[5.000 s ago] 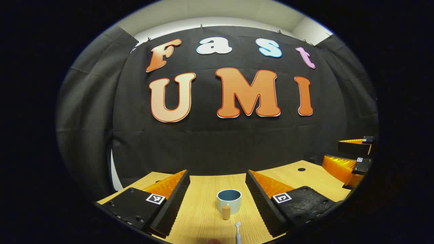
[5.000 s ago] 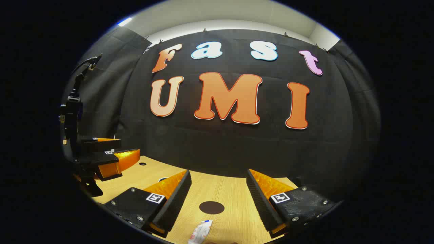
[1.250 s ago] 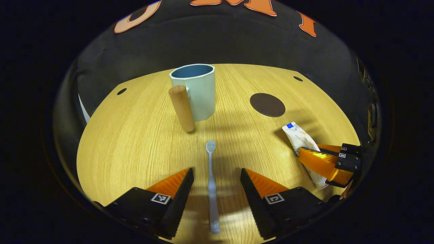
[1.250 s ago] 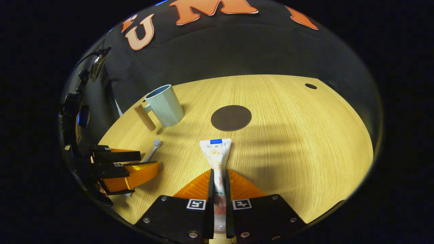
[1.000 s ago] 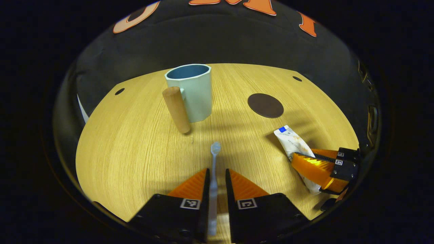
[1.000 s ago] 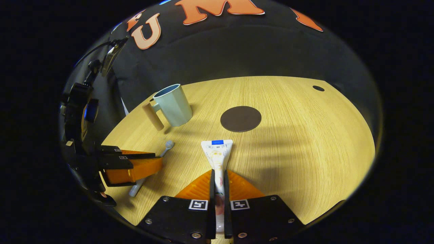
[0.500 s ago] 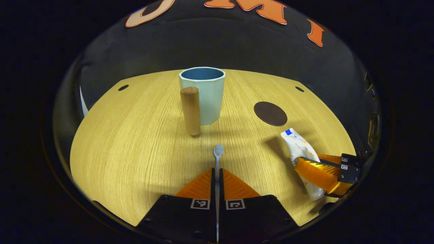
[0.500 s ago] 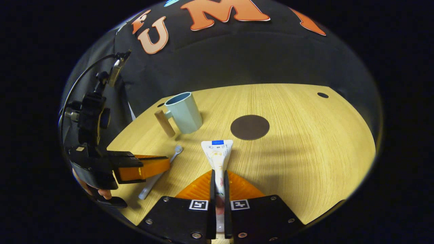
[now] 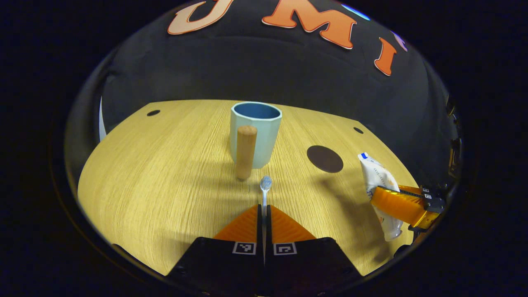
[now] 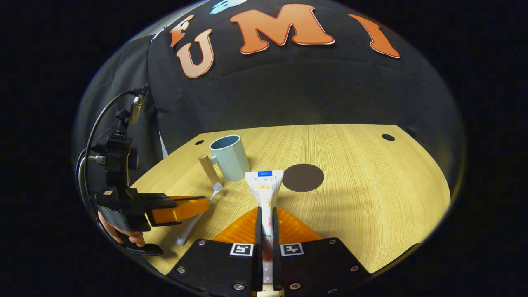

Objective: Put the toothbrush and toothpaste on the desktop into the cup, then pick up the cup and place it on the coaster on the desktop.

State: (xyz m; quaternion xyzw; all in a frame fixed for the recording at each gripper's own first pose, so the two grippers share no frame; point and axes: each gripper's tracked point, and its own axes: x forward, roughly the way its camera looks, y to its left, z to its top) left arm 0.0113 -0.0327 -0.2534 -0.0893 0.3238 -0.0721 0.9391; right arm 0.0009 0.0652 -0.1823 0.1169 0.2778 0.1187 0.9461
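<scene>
Left hand-held gripper (image 9: 264, 210), left gripper view: both fingers are closed on the toothbrush (image 9: 265, 185), whose handle runs back between them while the bristle head projects just ahead of the fingertips. Directly beyond the head stands the cup (image 9: 256, 134), upright on the desk (image 9: 165, 165), its wooden handle (image 9: 246, 152) turned toward the camera. To the right of the cup lies the dark round coaster (image 9: 325, 159), flat on the desk and apart from the cup. Farther right, the right hand-held gripper (image 9: 398, 204) grips the toothpaste (image 9: 377, 181).

Right gripper view: the right hand-held gripper (image 10: 264, 218) is clamped on the toothpaste (image 10: 265, 187), both fingers pressing its sides; the flat crimped end points forward and overlaps the near edge of the coaster (image 10: 303, 177) in the picture. The cup (image 10: 229, 157) stands left of the coaster. At far left, a hand (image 10: 121, 235) carries the left hand-held gripper (image 10: 187, 208), with the toothbrush (image 10: 198, 214) held aslant, its head near the cup's handle.
</scene>
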